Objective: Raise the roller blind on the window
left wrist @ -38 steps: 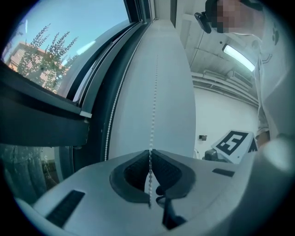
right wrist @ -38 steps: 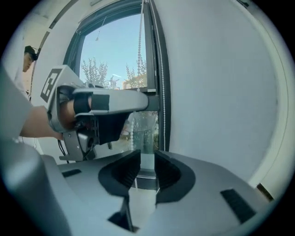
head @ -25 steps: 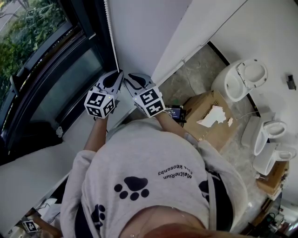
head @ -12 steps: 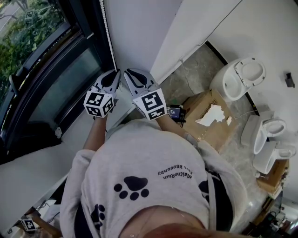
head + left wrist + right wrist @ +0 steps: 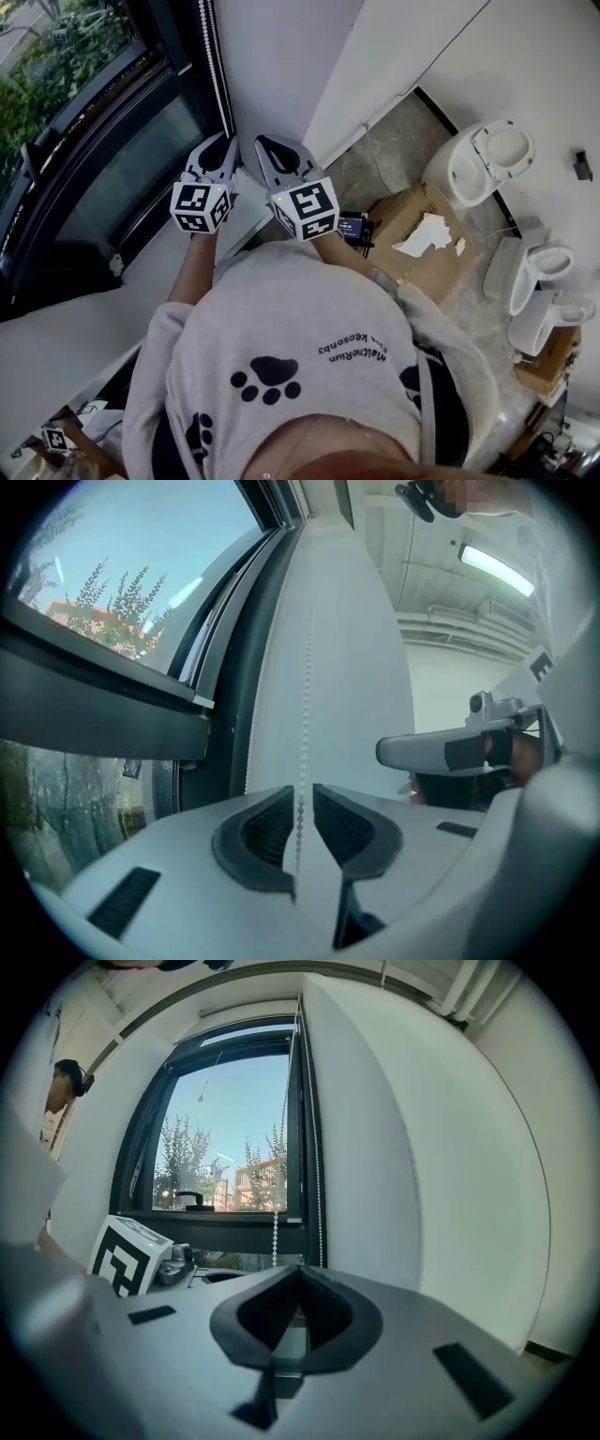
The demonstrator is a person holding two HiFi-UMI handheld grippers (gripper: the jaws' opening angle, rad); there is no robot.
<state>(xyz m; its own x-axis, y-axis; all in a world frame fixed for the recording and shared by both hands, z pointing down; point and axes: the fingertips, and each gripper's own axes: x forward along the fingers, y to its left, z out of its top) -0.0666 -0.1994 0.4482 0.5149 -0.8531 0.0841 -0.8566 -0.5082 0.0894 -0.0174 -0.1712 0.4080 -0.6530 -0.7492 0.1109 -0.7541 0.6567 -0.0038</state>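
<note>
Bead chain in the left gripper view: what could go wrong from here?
1. The left gripper has just been opening its jaws. The bead chain runs loose between them and could swing out.
2. The right gripper is shut with no chain visible between its jaws, so a pull may move nothing.

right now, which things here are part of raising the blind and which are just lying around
Job: bead chain; window; left tongs, jaws just opening, chain between them; right tongs, shut.
Lying about: cardboard box; toilets.
</note>
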